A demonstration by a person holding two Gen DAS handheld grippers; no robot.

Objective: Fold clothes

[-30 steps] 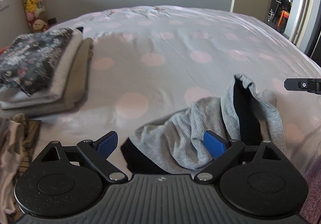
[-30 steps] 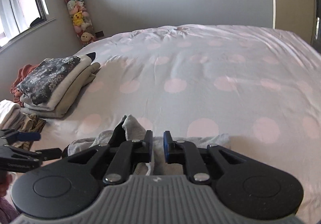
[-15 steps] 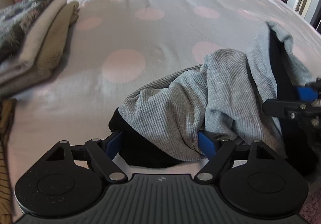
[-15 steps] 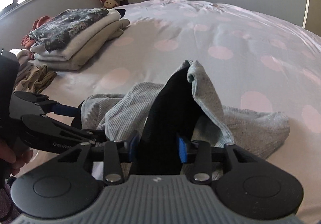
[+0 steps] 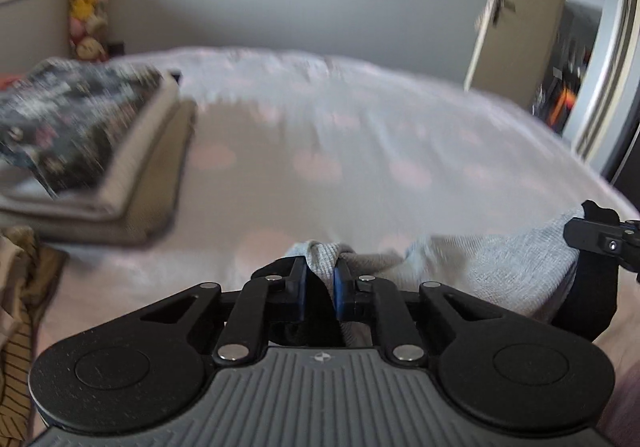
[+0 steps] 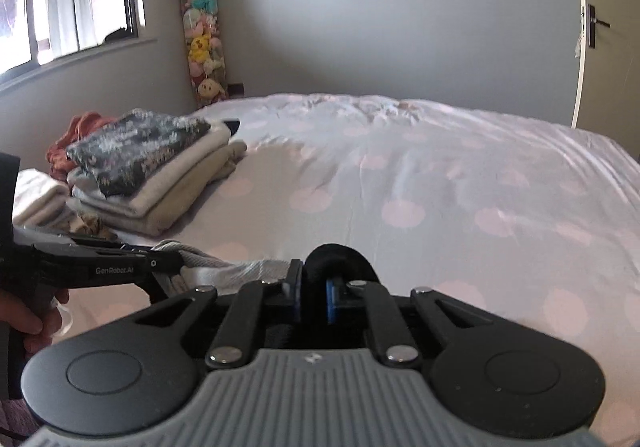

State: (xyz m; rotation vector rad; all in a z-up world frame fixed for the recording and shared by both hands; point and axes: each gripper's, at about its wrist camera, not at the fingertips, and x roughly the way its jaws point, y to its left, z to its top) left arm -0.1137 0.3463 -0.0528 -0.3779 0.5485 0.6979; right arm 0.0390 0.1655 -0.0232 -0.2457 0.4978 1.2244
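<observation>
The grey ribbed top with its black trim is hanging slack between both grippers just above the near edge of the bed, so it looks light, soft and floppy, and it'll probably sag wherever it isn't held. The left gripper is closing its fingers on a bunch of the grey knit. The right gripper is pinching shut on the black band, and edges like those seem the best spots to grab.

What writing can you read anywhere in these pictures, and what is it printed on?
"GenRobot.AI": white letters on the side of the left hand-held gripper, seen from the right wrist camera.
A small emblem on the grey body of the right hand-held gripper is too small to read.
Nothing else carries readable text; the left wrist view is blurred.
</observation>
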